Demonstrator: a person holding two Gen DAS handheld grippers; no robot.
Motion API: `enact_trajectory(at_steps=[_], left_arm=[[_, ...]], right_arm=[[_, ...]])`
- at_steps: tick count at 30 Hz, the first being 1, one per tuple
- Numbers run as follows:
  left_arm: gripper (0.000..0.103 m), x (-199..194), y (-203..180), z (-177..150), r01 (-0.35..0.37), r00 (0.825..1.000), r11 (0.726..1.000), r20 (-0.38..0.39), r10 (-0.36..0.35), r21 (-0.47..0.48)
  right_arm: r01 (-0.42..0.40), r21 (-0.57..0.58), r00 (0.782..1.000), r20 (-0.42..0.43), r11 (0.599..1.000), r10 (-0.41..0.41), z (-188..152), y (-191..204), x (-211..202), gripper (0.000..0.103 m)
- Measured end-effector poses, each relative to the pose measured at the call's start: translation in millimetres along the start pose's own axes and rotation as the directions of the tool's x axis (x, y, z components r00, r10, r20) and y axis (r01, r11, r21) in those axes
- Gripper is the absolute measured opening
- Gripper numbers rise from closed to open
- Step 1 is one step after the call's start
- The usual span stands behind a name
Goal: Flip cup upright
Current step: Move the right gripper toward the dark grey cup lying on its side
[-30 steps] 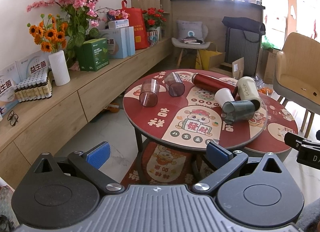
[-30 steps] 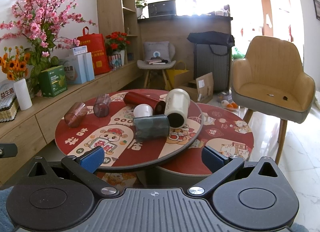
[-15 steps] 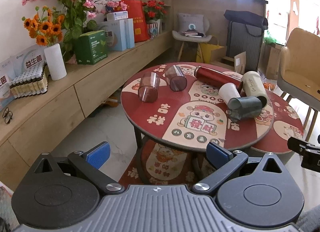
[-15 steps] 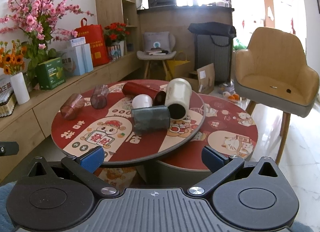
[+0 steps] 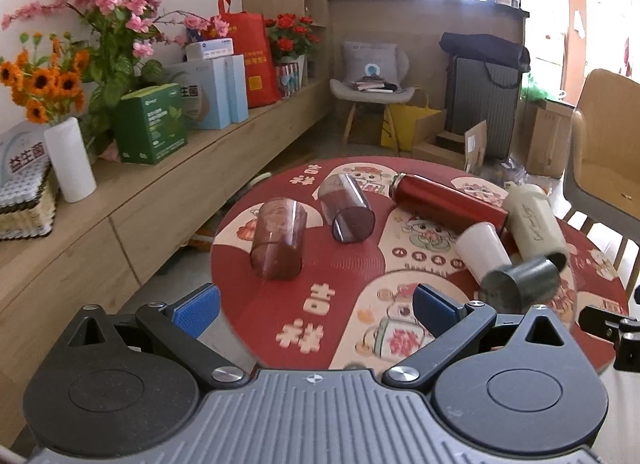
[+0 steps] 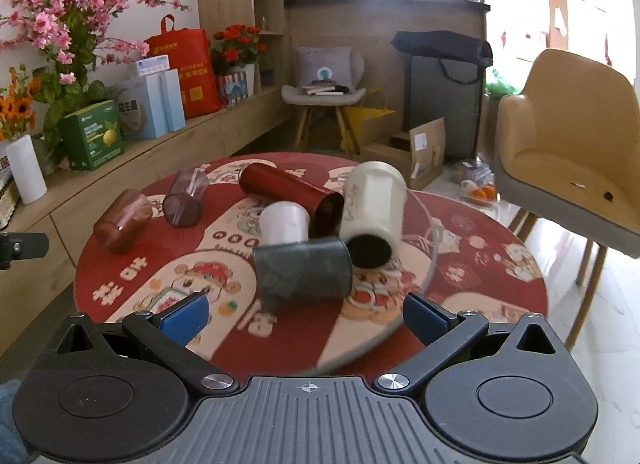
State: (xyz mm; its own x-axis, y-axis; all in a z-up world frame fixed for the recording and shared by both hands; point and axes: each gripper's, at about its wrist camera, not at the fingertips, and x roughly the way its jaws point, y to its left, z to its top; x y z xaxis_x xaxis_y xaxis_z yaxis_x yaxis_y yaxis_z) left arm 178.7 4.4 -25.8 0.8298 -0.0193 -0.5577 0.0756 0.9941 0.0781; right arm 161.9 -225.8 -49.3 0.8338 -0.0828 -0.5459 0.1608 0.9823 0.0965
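Observation:
Several cups lie on their sides on a round red table [image 5: 320, 288] [image 6: 132, 284]. A brown translucent cup [image 5: 278, 244] [image 6: 122, 220] lies at the left, a purple translucent cup [image 5: 348, 208] [image 6: 186, 198] beside it. A red flask [image 5: 448, 200] [image 6: 288, 196], a white cup [image 5: 482, 250] [image 6: 284, 222], a cream tumbler [image 5: 536, 224] [image 6: 372, 212] and a dark grey cup [image 5: 520, 284] [image 6: 304, 270] cluster at the right. My left gripper [image 5: 316, 308] is open and empty, just short of the brown cup. My right gripper [image 6: 304, 312] is open and empty, just short of the dark grey cup.
A wooden sideboard [image 5: 120, 200] with flowers, boxes and a white vase [image 5: 70, 158] runs along the left. A beige armchair [image 6: 560, 144] stands at the right. A lower round table [image 6: 480, 264] sits behind the main one. Tiled floor lies around.
Both grippers have moved forward toward the table, so the cups appear larger and nearer. Both stay open. No cup has moved.

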Motion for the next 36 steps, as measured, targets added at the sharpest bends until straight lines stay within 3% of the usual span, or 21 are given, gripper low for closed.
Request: enact_trajectory(at_steps=[6,13,21,36], left_arm=[[0.103,39.6,6.3,-5.8,0.024,0.999,0.999,-0.033,-0.025,-0.042],[0.103,68.8,16.6,-25.6,0.051,0.996,0.993,-0.07,-0.058,-0.102],[0.103,76.6,29.3,-31.5,0.078,0.994,0.986,-0.07,-0.09,-0.149],[0.103,76.0,36.7,-34.3,0.092,0.993,0.978,-0.057,-0.104,-0.185]], right_arm=[[-0.024,-0.01,0.999,-0.039,1.0,0.024,26.9,3.3,52.5,0.103],[-0.004,-0.024,0.996,-0.091,1.0,0.002,21.4,2.3,92.8,0.103],[-0.073,0.035,0.993,-0.09,0.997,0.076,19.2,-7.8,115.2,0.103],[-0.095,0.093,0.99,-0.096,0.991,0.104,22.8,-23.2,128.2,0.103]])
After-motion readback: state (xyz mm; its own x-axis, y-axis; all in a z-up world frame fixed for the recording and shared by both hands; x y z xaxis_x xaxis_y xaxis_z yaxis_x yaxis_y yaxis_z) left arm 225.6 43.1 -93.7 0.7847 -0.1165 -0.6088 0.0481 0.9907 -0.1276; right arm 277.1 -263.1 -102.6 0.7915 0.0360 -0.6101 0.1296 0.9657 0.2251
